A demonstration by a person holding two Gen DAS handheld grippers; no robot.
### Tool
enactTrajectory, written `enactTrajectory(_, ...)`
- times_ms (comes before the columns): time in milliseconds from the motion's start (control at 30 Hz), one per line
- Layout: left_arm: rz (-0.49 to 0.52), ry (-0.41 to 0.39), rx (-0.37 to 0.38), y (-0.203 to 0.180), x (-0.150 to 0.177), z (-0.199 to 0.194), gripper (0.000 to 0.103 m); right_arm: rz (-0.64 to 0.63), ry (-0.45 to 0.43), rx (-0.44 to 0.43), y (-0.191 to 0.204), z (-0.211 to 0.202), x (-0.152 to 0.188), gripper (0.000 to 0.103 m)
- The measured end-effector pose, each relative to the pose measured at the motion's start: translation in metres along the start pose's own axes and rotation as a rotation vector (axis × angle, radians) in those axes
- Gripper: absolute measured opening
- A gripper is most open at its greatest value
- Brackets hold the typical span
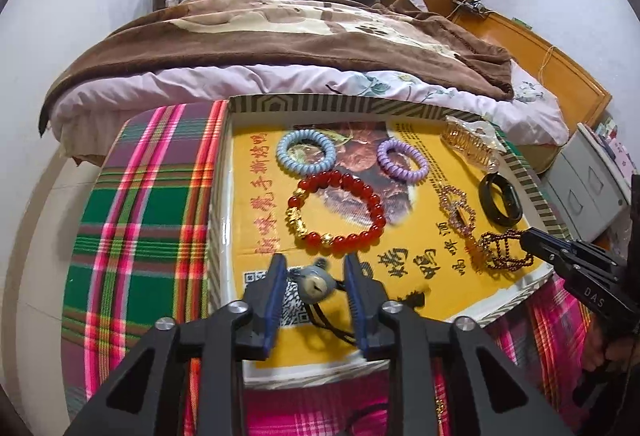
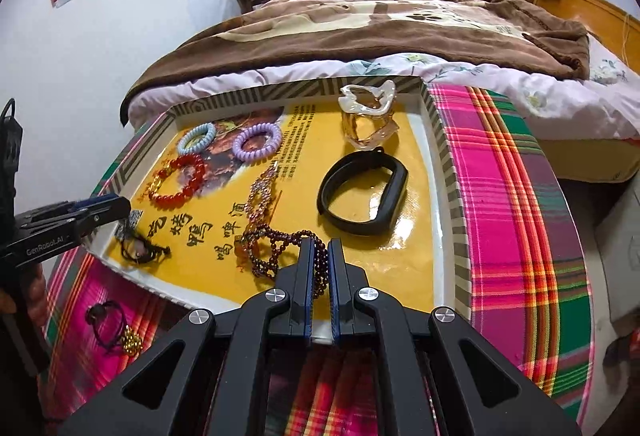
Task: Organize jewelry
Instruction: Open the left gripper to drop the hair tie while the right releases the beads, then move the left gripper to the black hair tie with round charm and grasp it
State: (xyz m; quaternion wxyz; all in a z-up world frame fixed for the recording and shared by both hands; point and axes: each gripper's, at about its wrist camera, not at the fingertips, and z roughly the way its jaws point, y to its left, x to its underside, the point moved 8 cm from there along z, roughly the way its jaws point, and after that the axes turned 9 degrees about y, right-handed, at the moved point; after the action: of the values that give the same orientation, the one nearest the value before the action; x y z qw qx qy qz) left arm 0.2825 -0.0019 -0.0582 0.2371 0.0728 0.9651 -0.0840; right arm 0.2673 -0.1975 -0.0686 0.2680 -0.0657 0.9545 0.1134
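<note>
a bed [image 1: 280, 48] with a brown blanket fills the background, w/ a plaid cloth [image 1: 140, 236] in green, pink and red covering the surface in front of it. on the cloth sits a shallow tray [image 1: 400, 104] w/ a striped rim and a yellow printed liner.

inside the tray, largest first: a black wristband [image 2: 362, 192] lies flat toward the right edge, apart from the rest. a red bead bracelet [image 1: 336, 214] w/ gold charms lies near the centre-left. a clear-and-gold hair claw [image 2: 368, 116] stands at the far right corner. a blue coil hair tie [image 1: 306, 154] and a purple coil hair tie [image 1: 402, 162] lie side by side near the far edge. a pinkish crystal bracelet [image 2: 262, 194] lies mid-tray. a dark garnet bead bracelet [image 2: 280, 250] lies bunched at the near edge, by a small amber piece. a small bell charm on a black cord [image 1: 314, 282] lies at the near left corner.

off the tray, on the cloth by its near left corner, a dark cord bracelet w/ gold beads [image 2: 114, 330].

left gripper [image 1: 314, 264]: tongs fairly wide, one each side of the bell charm, not closed on it. right gripper [image 2: 319, 248]: tongs narrow, pinched on strands of the garnet bracelet, which show between the pads.
</note>
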Motion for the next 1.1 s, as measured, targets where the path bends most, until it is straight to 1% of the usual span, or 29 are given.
enactTrajectory(33,0.003,-0.005,0.0,0.0,0.001,-0.001,0.046,-0.01,-0.001,0.007,0.001,-0.001,0.0,0.006)
enactTrajectory(100,0.001,-0.011,0.002,-0.001,0.003,-0.003,0.052,-0.026,-0.003,0.025,0.003,-0.002,0.001,0.007)
enactTrajectory(200,0.004,-0.022,-0.013,-0.001,0.004,-0.006,0.053,-0.033,-0.007,0.04,0.004,-0.004,0.001,0.013)
enactTrajectory(300,0.011,-0.02,-0.014,-0.004,0.007,-0.008,0.054,-0.032,-0.021,0.042,0.005,-0.009,0.001,0.014)
enactTrajectory(367,0.016,-0.026,-0.016,-0.005,0.008,-0.01,0.058,-0.032,-0.025,0.052,0.005,-0.01,0.0,0.018)
enactTrajectory(400,0.018,-0.031,-0.023,-0.005,0.009,-0.012,0.064,-0.029,-0.028,0.054,0.005,-0.011,0.0,0.019)
enactTrajectory(433,0.016,-0.037,-0.026,-0.005,0.009,-0.014,0.066,-0.027,-0.03,0.053,0.006,-0.012,0.0,0.021)
enactTrajectory(533,0.011,-0.048,-0.022,-0.004,0.009,-0.02,0.066,-0.022,-0.041,0.05,0.007,-0.018,0.001,0.028)
enactTrajectory(633,0.017,-0.06,-0.039,-0.005,0.01,-0.028,0.068,-0.023,-0.052,0.05,0.01,-0.023,0.003,0.032)
enactTrajectory(733,0.007,-0.076,-0.023,-0.006,0.013,-0.036,0.073,-0.02,-0.062,0.043,0.013,-0.029,0.006,0.032)
enactTrajectory(900,0.004,-0.1,-0.017,-0.007,0.024,-0.052,0.077,-0.027,-0.073,0.034,0.02,-0.039,0.014,0.033)
enactTrajectory(1100,-0.006,-0.125,-0.011,-0.007,0.038,-0.07,0.078,-0.028,-0.09,0.016,0.029,-0.05,0.024,0.033)
